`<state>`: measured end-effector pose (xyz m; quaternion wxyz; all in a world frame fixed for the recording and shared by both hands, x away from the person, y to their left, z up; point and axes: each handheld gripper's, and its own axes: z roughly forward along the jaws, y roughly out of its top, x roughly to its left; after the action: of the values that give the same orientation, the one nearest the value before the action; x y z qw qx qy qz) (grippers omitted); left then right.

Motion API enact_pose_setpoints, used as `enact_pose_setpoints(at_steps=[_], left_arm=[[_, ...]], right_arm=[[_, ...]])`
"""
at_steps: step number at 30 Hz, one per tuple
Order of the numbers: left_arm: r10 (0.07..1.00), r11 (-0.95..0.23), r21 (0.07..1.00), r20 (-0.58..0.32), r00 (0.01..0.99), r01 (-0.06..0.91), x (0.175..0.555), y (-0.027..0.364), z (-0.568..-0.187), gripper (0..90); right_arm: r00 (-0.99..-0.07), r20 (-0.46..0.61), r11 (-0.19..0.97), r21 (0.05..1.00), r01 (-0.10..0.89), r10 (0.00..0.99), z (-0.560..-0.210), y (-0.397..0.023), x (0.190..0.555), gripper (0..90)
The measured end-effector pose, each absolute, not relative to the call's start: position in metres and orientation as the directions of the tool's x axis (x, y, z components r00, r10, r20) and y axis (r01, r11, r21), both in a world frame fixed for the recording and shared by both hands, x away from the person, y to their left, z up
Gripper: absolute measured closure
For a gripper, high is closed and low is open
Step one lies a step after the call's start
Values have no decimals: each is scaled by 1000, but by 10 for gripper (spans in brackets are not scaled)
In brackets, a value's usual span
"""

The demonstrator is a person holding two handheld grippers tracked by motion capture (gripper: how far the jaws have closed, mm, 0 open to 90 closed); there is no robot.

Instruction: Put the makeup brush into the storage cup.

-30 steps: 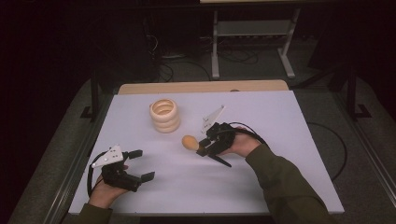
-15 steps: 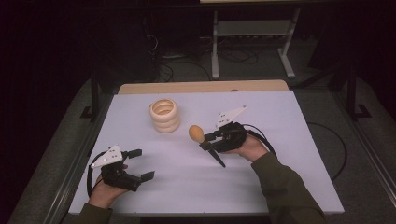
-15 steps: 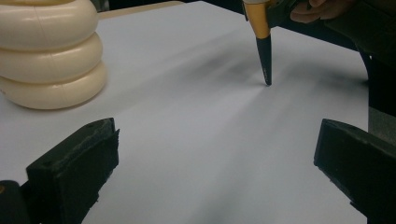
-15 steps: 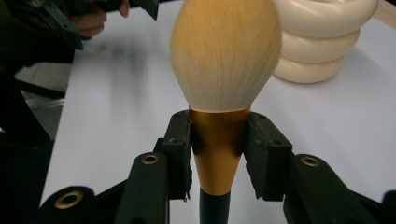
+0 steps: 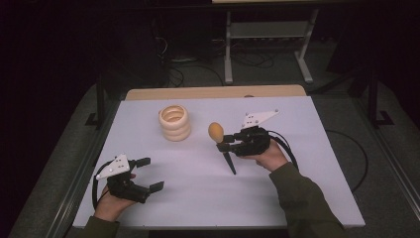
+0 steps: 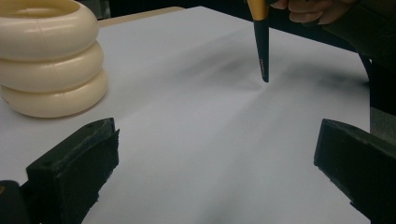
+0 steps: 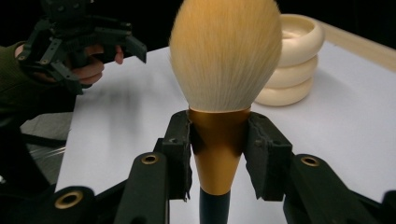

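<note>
the right gripper (image 5: 224, 144) pinches a brush (image 7: 223, 93) by its gold collar, tan bristle head up, dark pointed handle slanting down with its tip at or just above the white table (image 5: 297, 148); which, i cannot tell. in the high view the brush sits just right of centre. a stack of three cream rings (image 5: 174, 122) stands at ten o'clock from it. the left gripper (image 5: 149, 173), at seven o'clock near the table's front edge, has its jaws spread with nothing between them.
</note>
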<state>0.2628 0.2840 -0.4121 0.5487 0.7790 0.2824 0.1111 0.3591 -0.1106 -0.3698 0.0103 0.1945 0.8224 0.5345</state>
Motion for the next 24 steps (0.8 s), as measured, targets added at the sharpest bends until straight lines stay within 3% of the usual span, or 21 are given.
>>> enact_pose_setpoints(at_steps=[24], left_arm=[[507,-169,950,-144,850,262,281,259,-387,0]], right_arm=[[-913,186,211,938,275,363,-359,-116,356,623]])
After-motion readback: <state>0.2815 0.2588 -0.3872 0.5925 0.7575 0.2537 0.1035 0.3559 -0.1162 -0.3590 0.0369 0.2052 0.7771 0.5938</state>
